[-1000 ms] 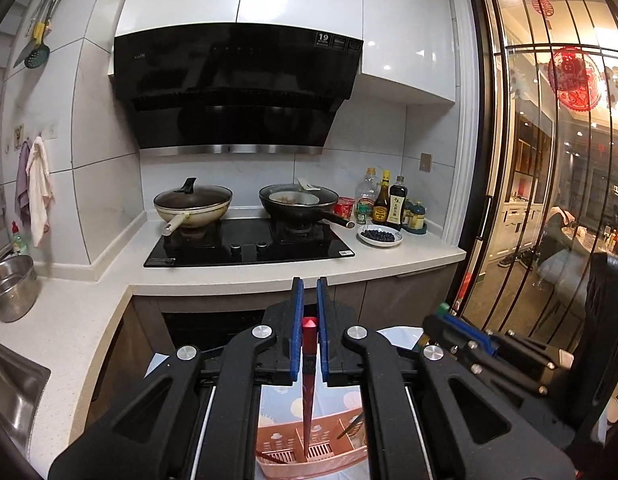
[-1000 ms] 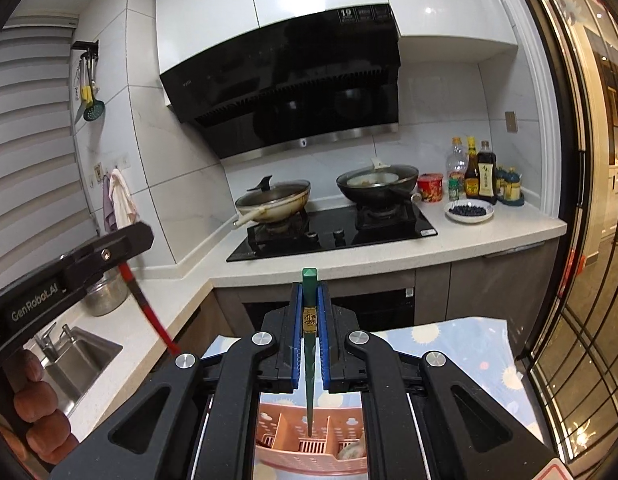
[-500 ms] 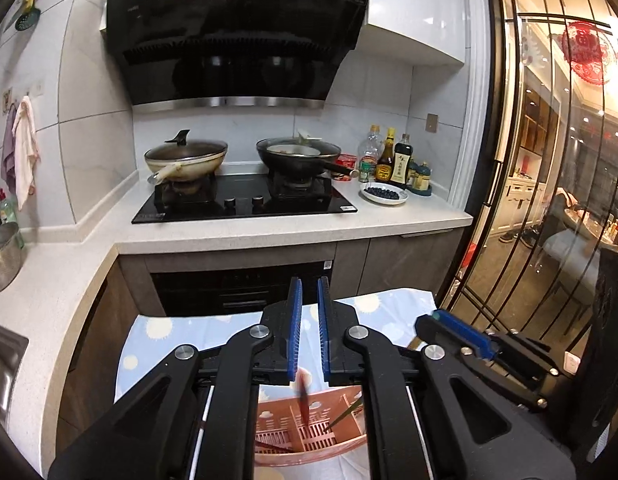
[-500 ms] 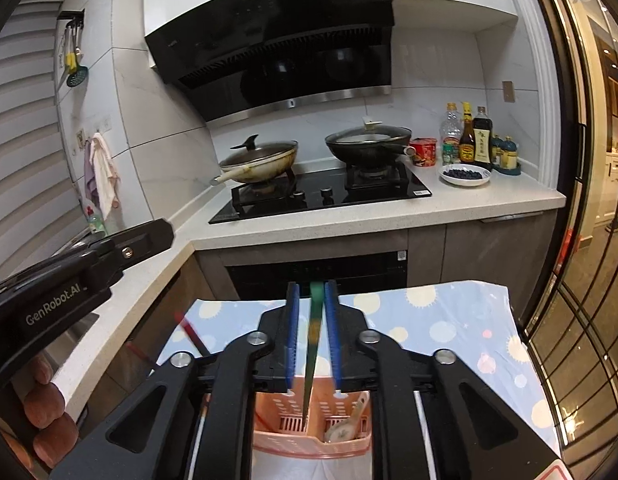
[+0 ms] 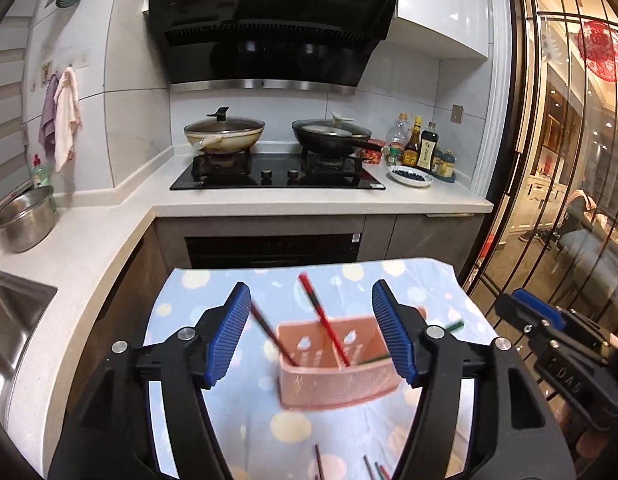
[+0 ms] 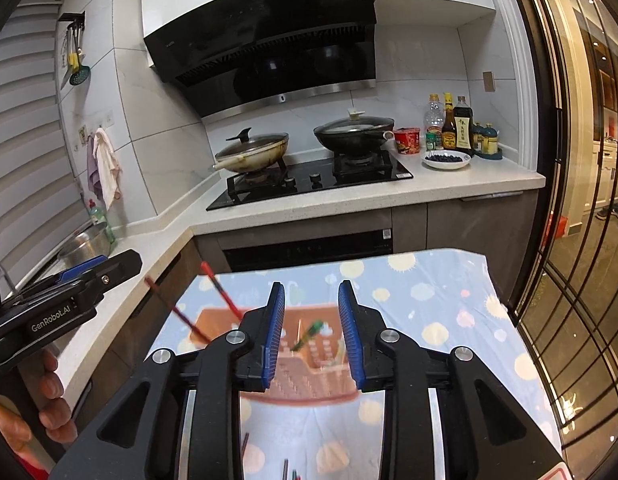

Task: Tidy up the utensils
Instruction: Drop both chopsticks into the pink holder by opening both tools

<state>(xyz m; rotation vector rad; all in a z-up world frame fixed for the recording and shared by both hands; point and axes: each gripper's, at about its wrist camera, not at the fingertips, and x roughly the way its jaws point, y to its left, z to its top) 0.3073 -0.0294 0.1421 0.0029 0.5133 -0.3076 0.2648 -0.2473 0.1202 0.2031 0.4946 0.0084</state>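
Both chopsticks had dropped from the tools into the pink holder [image 5: 333, 380]. Left tool [image 5: 309, 336] and right tool [image 6: 311, 336], empty, were opening. Leaning red chopstick [image 5: 323, 320] might tip out.

A pink basket [image 5: 329, 376] is sitting at lower centre on a pale blue cloth [image 5: 213, 292] dotted white, yellow and pink. Red chopsticks [image 5: 323, 316] and a green one [image 6: 309, 334] are showing; blue pads [image 5: 227, 336] are lining black grippers.

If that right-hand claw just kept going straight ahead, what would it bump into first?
Most likely the pink utensil basket on the spotted cloth, right ahead between the opening jaws of the right gripper. A green chopstick standing in it might meet them first; depth is unclear.
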